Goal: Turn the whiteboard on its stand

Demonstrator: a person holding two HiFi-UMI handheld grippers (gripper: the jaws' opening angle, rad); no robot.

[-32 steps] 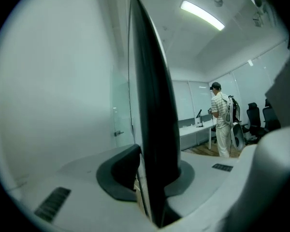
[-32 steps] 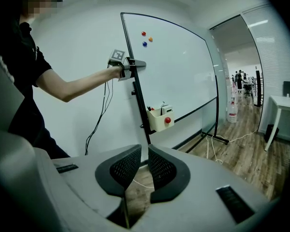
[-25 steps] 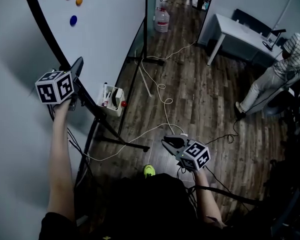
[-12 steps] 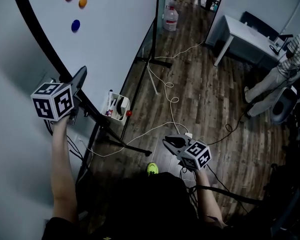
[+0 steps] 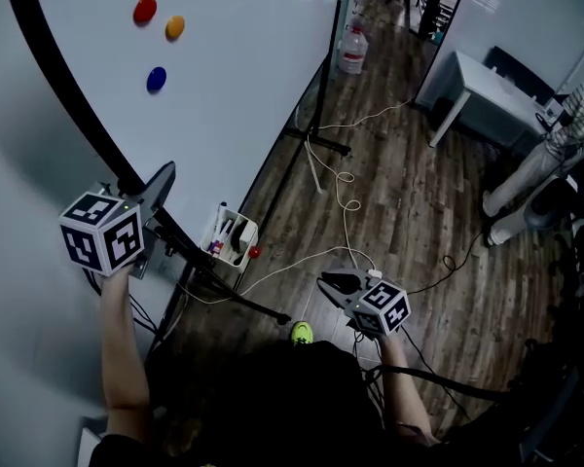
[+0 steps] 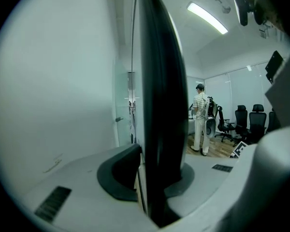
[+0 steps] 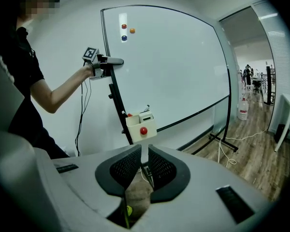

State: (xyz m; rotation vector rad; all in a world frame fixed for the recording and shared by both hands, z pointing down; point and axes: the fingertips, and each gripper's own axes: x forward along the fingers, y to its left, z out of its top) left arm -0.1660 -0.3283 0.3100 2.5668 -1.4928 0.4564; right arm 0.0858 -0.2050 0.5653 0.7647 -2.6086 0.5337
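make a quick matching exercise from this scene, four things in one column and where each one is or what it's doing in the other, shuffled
Things
1. left tongs
2. right tongs
3. marker box
4. water bottle

Places or states
a. stands on the wooden floor beyond the far end of the whiteboard
b. hangs on the whiteboard's frame
c. clamped on the whiteboard's black edge
d. holding nothing, held out above the floor

Pairs: 1-c, 2-d, 3-b, 4-a
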